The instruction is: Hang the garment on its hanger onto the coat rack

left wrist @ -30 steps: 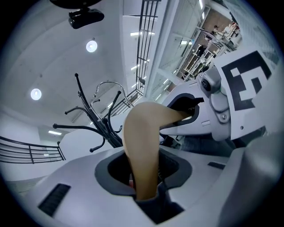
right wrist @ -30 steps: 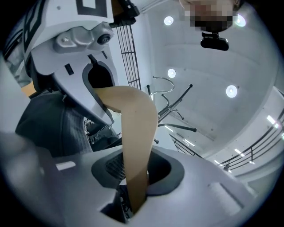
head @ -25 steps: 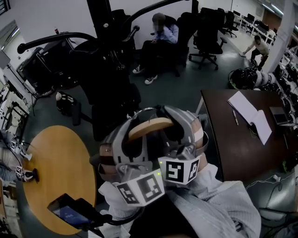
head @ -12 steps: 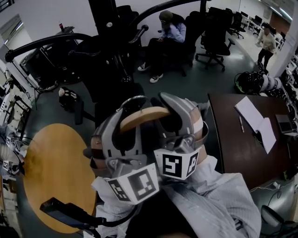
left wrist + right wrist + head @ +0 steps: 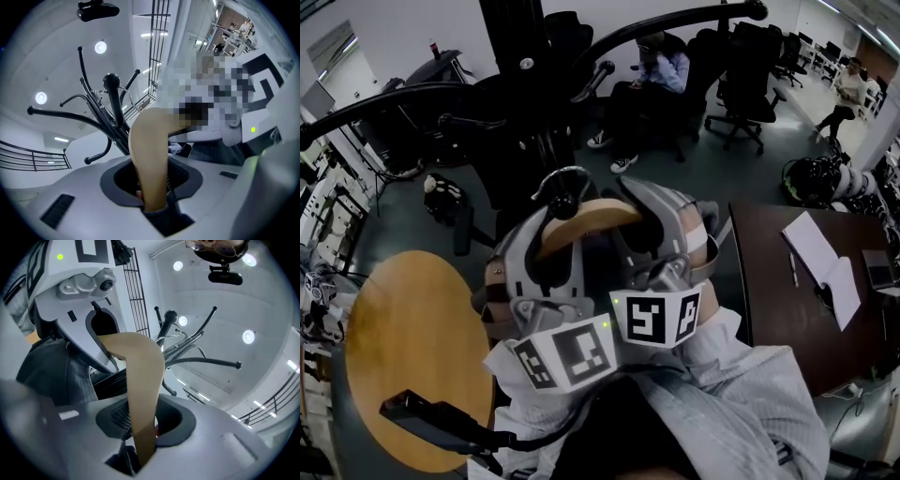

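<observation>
Fingers (image 5: 79, 192) of the left gripper (image 5: 154, 197) are clamped on one wooden arm of the hanger (image 5: 586, 223). Those of the right gripper (image 5: 140, 441) have the other arm between them and are easing apart as I watch, the wood touching the pads as far as I can judge. So the hanger sits raised between my two grippers, its long axis running left to right across the head view. The garment (image 5: 731, 403), a pale shirt, drapes from it down toward me.

From the hanger's crown rises the wire hook (image 5: 551, 175), and this is what the move turns on. A knobbed peg (image 5: 562, 202) of the coat rack (image 5: 520, 84) shows inside the hook's loop in the head view. Both gripper views put that knob just beyond the crown, up and ahead of the fingers. I judge the hook to be at the peg, perhaps over it, but I cannot tell whether it bears weight there. The knob lies a little to the left gripper's side, so that gripper is the nearer and should hold while the right lets go.

No bin or basket shows. The dark desk (image 5: 769, 309) at my right carries an open notebook (image 5: 820, 262), well apart from the rack.
</observation>
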Tool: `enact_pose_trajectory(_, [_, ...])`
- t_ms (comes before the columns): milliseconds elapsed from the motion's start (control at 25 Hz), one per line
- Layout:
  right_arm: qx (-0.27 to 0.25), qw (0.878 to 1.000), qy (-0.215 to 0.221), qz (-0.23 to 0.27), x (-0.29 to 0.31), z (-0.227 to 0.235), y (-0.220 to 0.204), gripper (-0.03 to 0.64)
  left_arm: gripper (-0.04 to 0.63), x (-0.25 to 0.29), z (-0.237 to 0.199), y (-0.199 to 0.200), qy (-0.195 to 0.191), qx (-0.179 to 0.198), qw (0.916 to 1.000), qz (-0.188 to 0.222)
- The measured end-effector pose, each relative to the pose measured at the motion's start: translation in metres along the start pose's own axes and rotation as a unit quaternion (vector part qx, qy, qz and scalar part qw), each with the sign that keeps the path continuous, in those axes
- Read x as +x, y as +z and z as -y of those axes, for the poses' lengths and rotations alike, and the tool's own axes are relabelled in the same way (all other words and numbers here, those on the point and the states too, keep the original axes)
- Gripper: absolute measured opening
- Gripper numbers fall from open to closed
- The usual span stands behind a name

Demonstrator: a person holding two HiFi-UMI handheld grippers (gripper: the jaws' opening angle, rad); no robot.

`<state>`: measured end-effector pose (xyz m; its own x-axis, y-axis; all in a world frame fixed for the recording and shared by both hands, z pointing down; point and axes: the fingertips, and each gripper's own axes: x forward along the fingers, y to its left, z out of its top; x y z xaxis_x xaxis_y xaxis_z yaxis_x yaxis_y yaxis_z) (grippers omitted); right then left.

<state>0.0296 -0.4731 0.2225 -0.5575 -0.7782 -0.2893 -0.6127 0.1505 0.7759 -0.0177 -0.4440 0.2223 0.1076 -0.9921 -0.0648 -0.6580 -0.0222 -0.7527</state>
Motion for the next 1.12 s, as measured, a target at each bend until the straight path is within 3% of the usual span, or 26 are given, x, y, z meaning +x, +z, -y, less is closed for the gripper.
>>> enact_pose_trajectory(400, [0.019,0.999,0.04,-0.013,0.038,-0.026,-0.027,0.101,0.121,0.038,0.002,-0.037,-0.021,-0.007,0.999,-0.04])
enact_pose_trajectory(760, [0.007,1.0,0.016,-0.002,0.042,-0.034,-0.032,0.083,0.12,0.043,0.003,-0.043,-0.003,0.004,0.9998,-0.019])
enact_pose_trajectory(1120, [-0.012,0.999,0.038,0.011,0.022,-0.046,-0.028,0.075,0.121,0.027,0.005,-0.047,0.022,0.031,0.9992,-0.01])
